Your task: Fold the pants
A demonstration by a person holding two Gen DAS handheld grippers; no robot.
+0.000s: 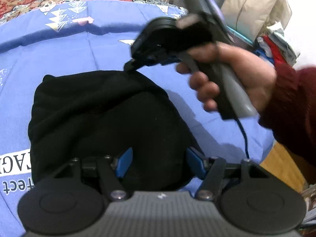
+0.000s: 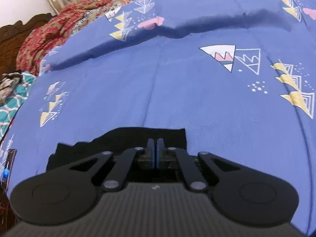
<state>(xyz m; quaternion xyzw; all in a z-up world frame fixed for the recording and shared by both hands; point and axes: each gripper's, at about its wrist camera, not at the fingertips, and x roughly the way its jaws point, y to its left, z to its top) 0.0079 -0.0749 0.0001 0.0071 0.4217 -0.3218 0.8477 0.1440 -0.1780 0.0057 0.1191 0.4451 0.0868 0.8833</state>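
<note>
Left gripper [image 1: 158,164] hovers half-open, empty, over the black pants [image 1: 102,122] bundled on the blue bedsheet [image 1: 98,49]. Right gripper [image 1: 129,65] pinches a far corner closed (presumably to lift a fold).

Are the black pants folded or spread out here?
Folded. The black pants lie as a compact bundle on the blue bedsheet, no legs stretched out; the right tool pinches one corner.

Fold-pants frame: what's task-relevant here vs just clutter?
Job:
- black pants
- right gripper, shut, pinching the pants' top corner
- left gripper, open above the pants

Lying about:
- blue bedsheet (work surface)
- red patterned quilt
- wrapped packages
- teal cloth
</note>
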